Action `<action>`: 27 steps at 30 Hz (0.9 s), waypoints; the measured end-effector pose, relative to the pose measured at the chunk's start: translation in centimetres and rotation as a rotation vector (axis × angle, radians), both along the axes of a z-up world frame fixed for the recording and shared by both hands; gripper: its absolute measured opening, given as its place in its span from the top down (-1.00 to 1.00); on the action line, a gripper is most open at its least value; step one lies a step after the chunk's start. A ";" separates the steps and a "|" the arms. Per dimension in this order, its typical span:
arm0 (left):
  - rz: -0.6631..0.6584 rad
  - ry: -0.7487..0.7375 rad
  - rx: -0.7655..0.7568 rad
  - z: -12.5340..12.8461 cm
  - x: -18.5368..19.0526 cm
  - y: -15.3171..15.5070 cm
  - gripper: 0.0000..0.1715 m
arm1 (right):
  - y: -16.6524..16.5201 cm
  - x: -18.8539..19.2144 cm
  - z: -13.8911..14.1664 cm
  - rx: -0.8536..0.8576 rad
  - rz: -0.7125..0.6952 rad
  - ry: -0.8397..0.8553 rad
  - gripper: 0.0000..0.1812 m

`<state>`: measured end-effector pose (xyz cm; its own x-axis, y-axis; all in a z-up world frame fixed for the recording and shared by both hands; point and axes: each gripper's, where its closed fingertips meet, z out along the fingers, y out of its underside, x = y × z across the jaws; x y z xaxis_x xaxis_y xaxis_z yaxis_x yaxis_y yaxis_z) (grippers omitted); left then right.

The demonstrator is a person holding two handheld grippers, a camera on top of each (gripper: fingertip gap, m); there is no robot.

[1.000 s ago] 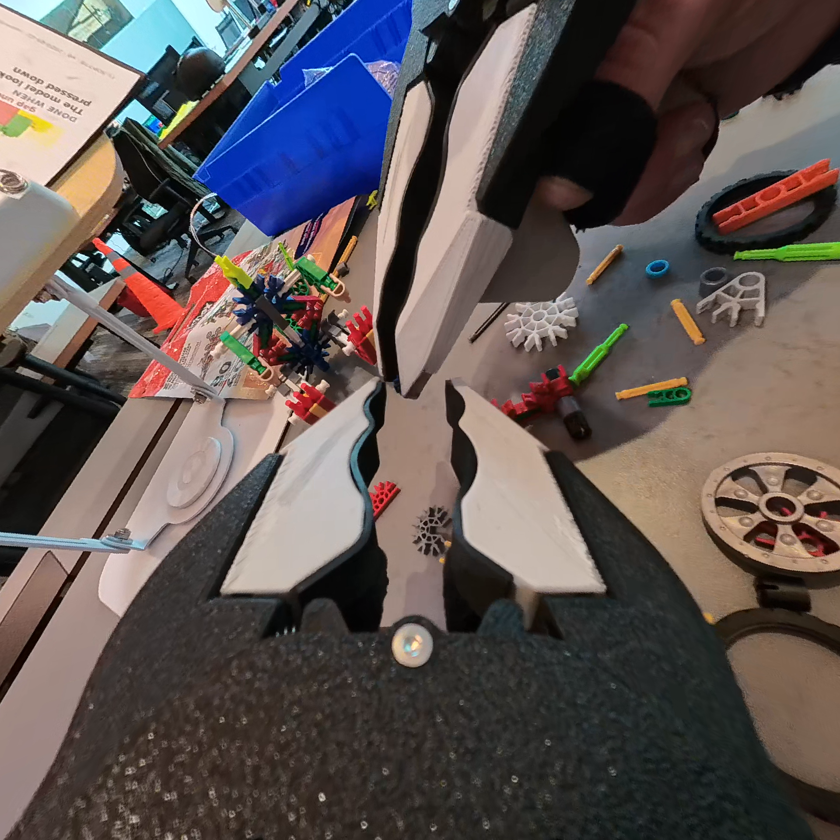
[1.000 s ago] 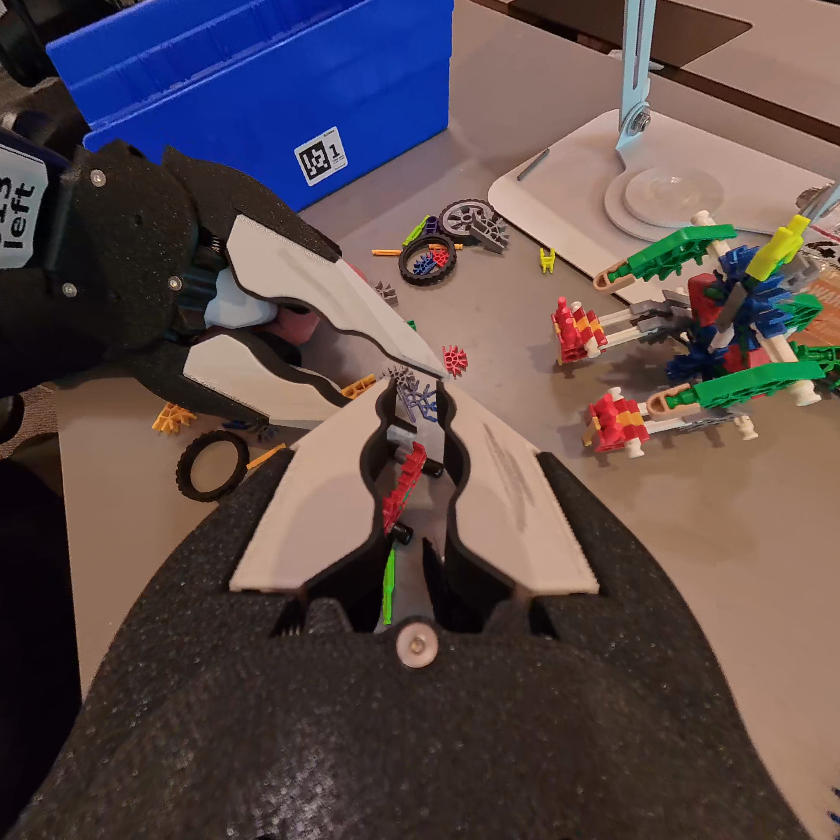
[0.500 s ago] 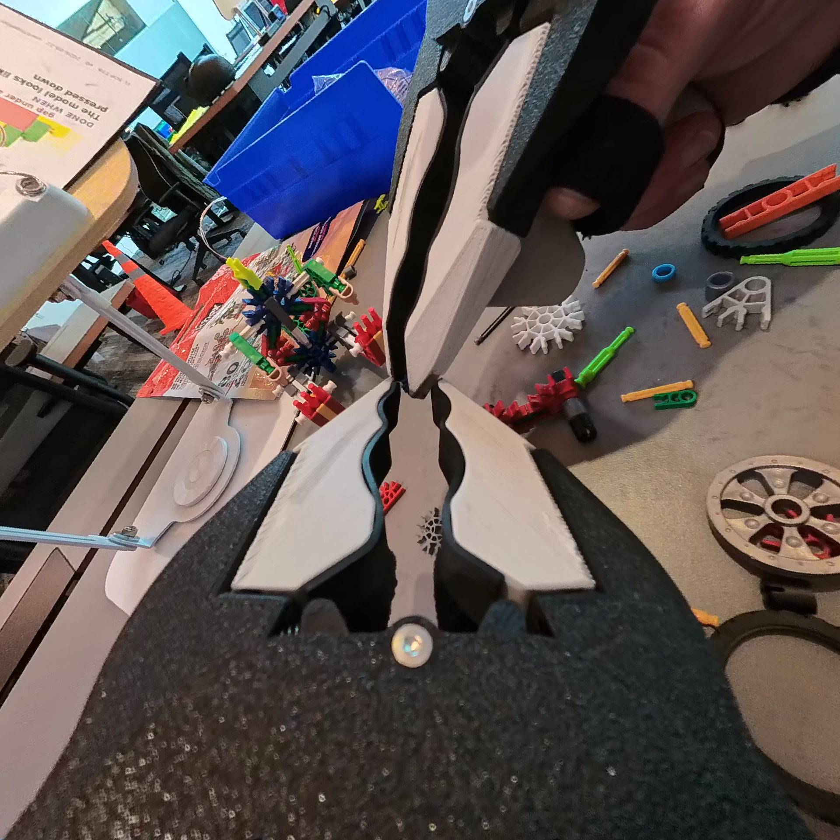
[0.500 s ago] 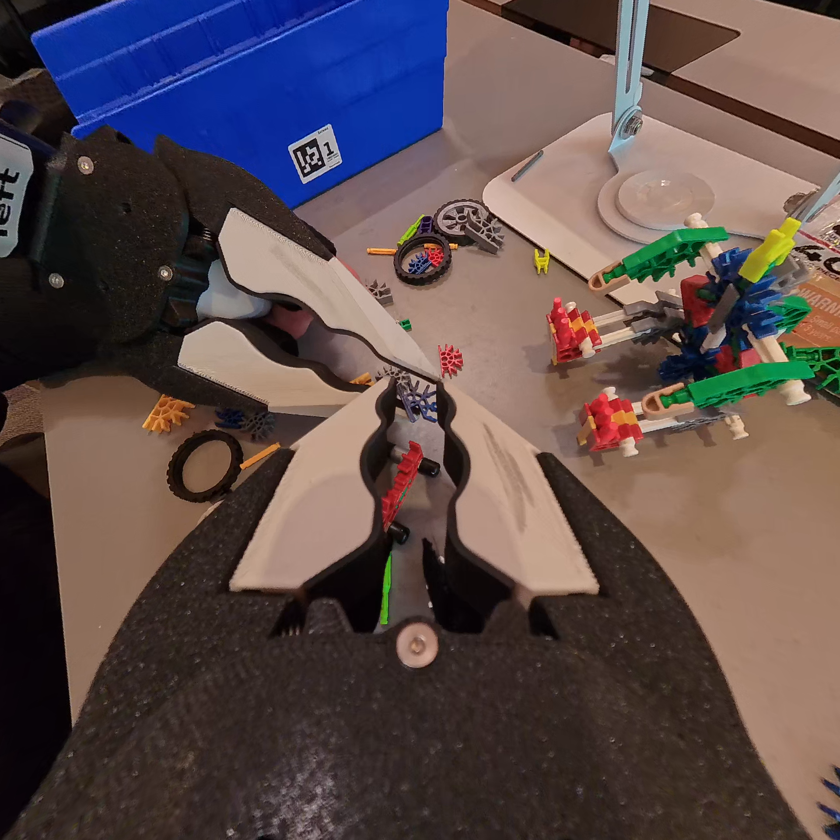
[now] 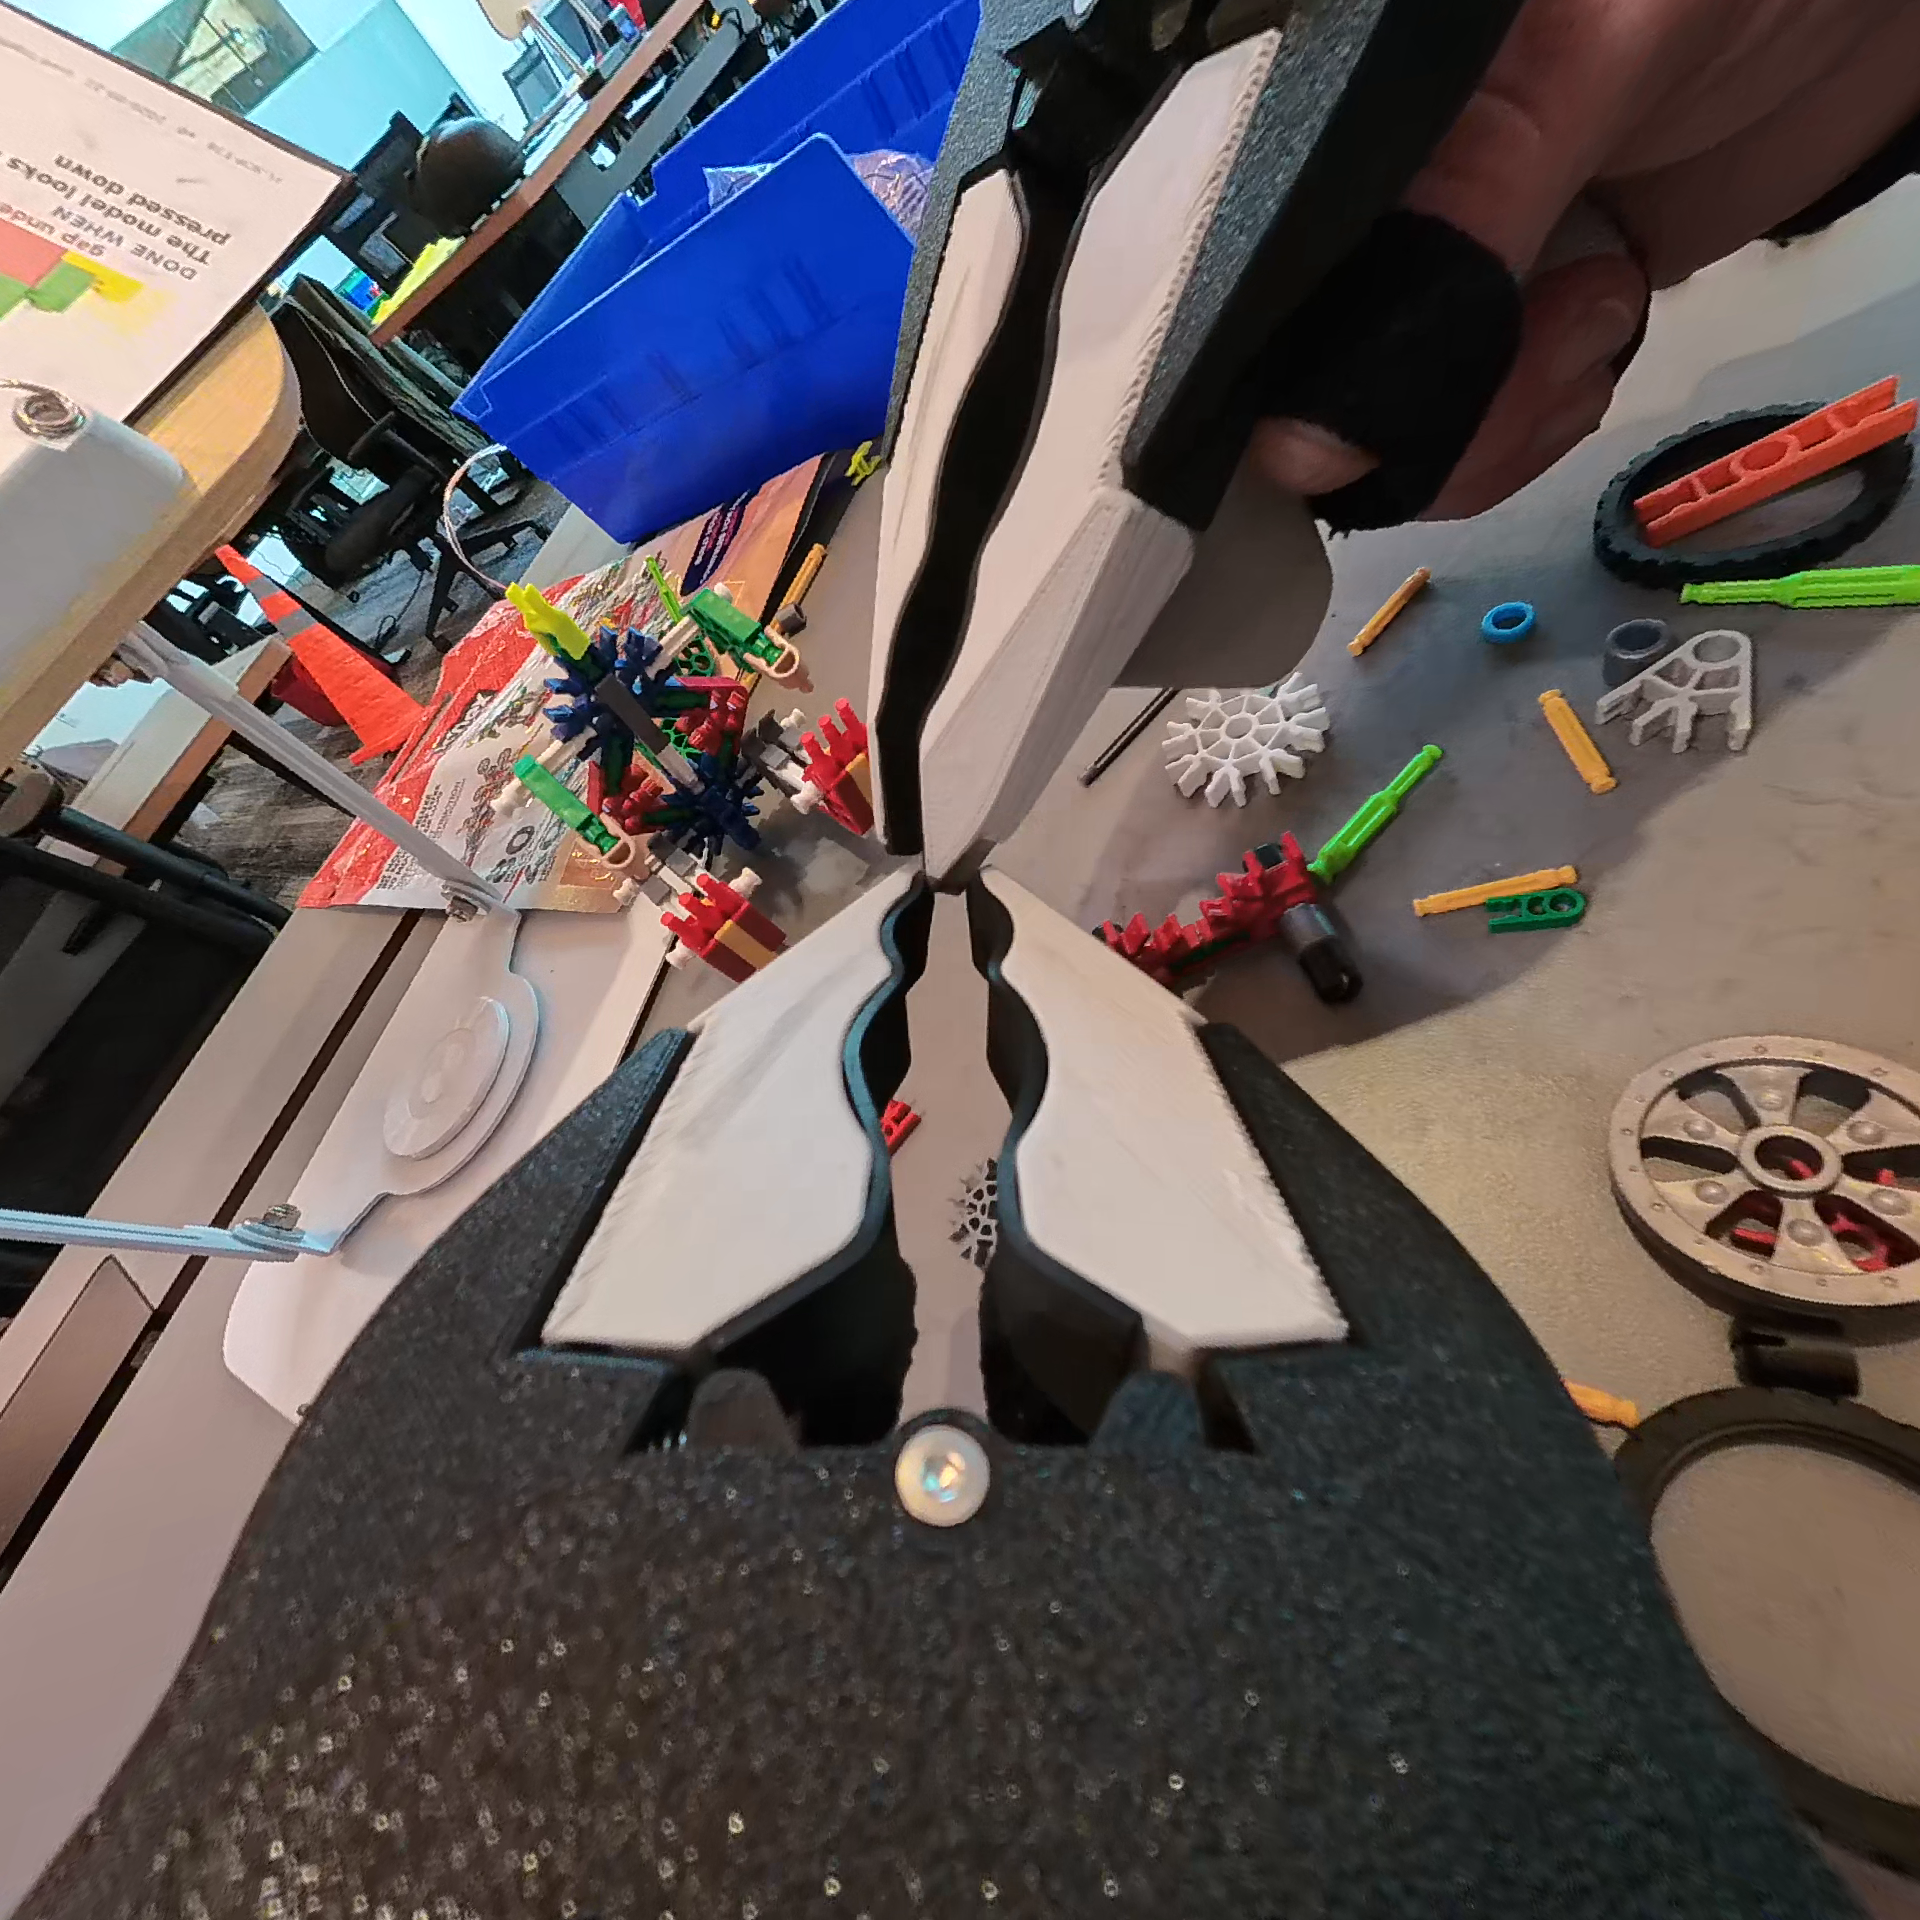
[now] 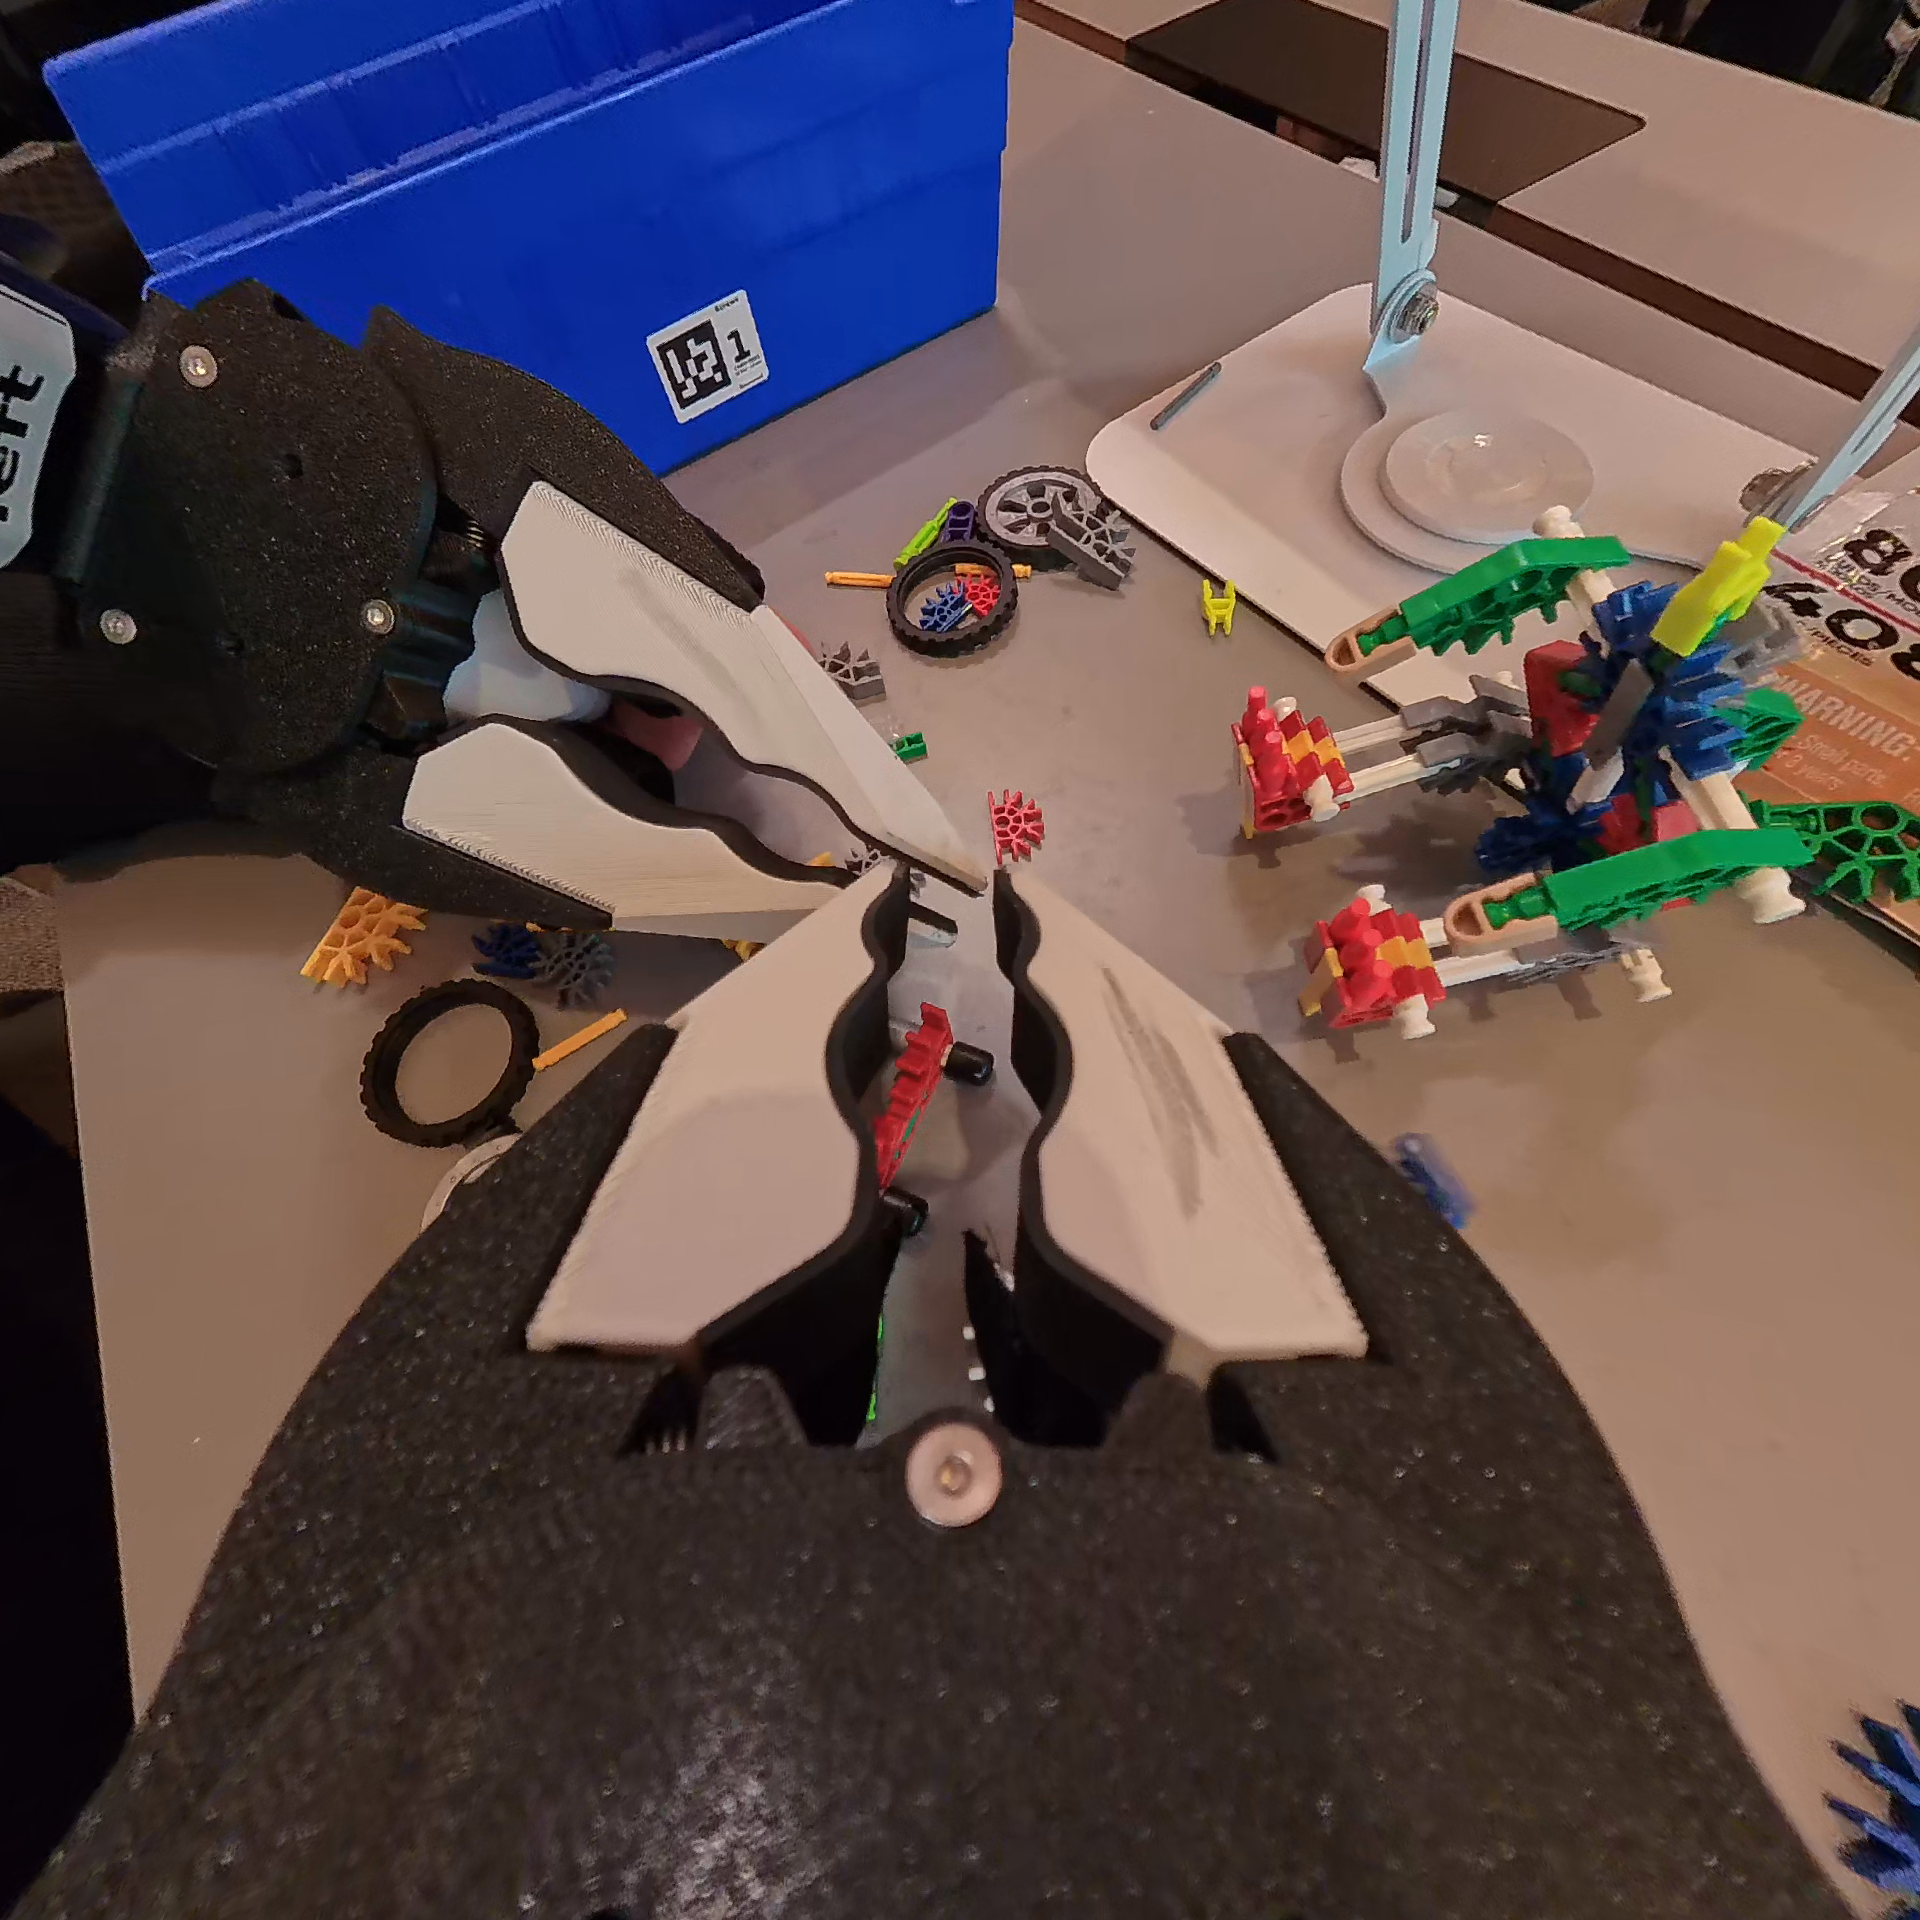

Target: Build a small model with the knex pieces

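Note:
My left gripper (image 5: 951, 883) and right gripper (image 6: 948, 883) meet tip to tip just above the grey table (image 6: 1195, 1299). A small grey connector piece (image 6: 928, 925) sits between the right gripper's tips, mostly hidden. In the left wrist view the right gripper (image 5: 925, 857) comes down from above, held by a hand, with its jaws almost together. The left fingers stand a narrow gap apart, around that same spot. In the right wrist view the left gripper (image 6: 914, 899) comes in from the left. A red connector chain on a black rod (image 6: 914, 1081) lies on the table under the right gripper.
A colourful rod-and-connector model (image 6: 1621, 748) stands to the right, next to a white stand base (image 6: 1299, 416). A blue bin (image 6: 540, 208) is behind. Loose parts lie about: a red snowflake connector (image 6: 1013, 826), a black tyre (image 6: 447, 1060), a grey wheel hub (image 5: 1777, 1174), a white snowflake connector (image 5: 1242, 738). The grippers are tip to tip, or close to it. About 7 cm separates my left fingertips from the red snowflake connector (image 6: 1013, 826).
My left gripper's jaws have narrowed from a wide gap to a thin one and its tips have come up against the right gripper's tips. The right gripper's gap has barely changed.

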<state>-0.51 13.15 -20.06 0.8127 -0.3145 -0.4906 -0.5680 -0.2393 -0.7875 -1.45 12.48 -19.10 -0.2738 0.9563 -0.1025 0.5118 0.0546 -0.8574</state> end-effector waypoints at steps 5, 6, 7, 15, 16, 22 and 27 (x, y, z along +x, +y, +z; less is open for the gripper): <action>0.019 -0.002 0.006 0.1 -0.4 0.1 0.92 | 1.7 0.7 -0.1 0.057 -0.046 -0.007 0.82; 0.024 -0.006 0.010 0.2 -0.6 0.1 0.92 | 2.4 1.0 0.0 0.062 -0.061 -0.005 0.82; 0.028 -0.007 0.011 0.3 -0.7 0.1 0.92 | 3.0 1.4 0.0 0.072 -0.068 -0.007 0.80; 0.049 -0.009 0.005 0.0 -1.2 0.2 0.90 | 7.4 4.8 -2.7 0.224 -0.096 -0.174 0.75; 0.053 -0.010 0.004 0.0 -1.3 0.3 0.90 | 7.7 5.1 -3.0 0.243 -0.099 -0.189 0.75; 0.067 -0.016 0.004 0.0 -1.7 0.3 0.90 | 7.5 7.0 -3.6 0.254 -0.036 -0.232 0.74; 0.072 -0.008 0.002 -0.1 -1.9 0.3 0.89 | 8.0 8.7 -4.3 0.305 -0.041 -0.280 0.72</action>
<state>-2.38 13.50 -20.20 0.8373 -0.2540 -0.4842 -0.5427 -0.2781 -0.7926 7.20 20.51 -23.36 -0.2363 0.9640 0.1221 0.7303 0.2590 -0.6321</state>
